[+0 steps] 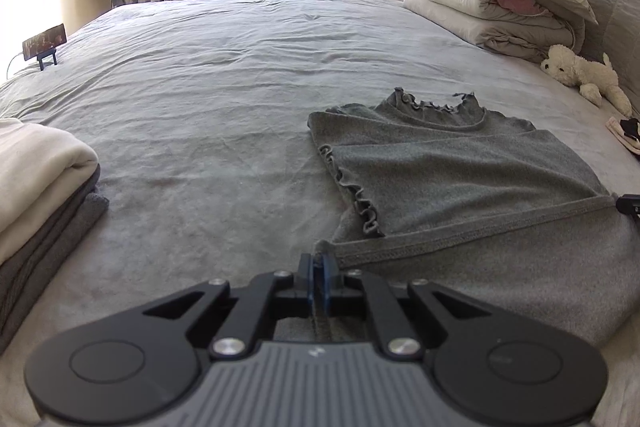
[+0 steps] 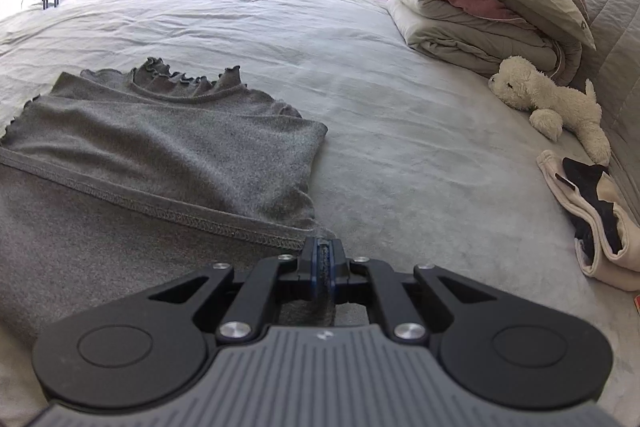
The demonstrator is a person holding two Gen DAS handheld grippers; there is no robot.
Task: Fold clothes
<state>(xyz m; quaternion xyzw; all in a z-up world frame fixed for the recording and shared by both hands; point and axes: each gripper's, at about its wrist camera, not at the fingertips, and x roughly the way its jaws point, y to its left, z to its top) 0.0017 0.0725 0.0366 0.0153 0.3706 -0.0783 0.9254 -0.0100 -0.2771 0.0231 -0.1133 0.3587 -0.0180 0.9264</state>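
A grey knit top (image 1: 452, 171) with a ruffled collar lies on the bed, its lower part folded up so the stitched hem (image 1: 480, 223) runs across the middle. My left gripper (image 1: 319, 261) is shut on the fold's left corner. My right gripper (image 2: 324, 247) is shut on the fold's right corner, and the top (image 2: 160, 143) spreads out to its left. The right gripper's tip shows at the right edge of the left wrist view (image 1: 630, 205).
A stack of folded clothes, cream on grey (image 1: 36, 183), sits at the left. Folded quilts (image 2: 488, 3) are piled at the headboard, with a white plush dog (image 2: 552, 99) and a cream and black garment (image 2: 596, 219) at the right. A phone on a stand (image 1: 44, 43) is at the far left.
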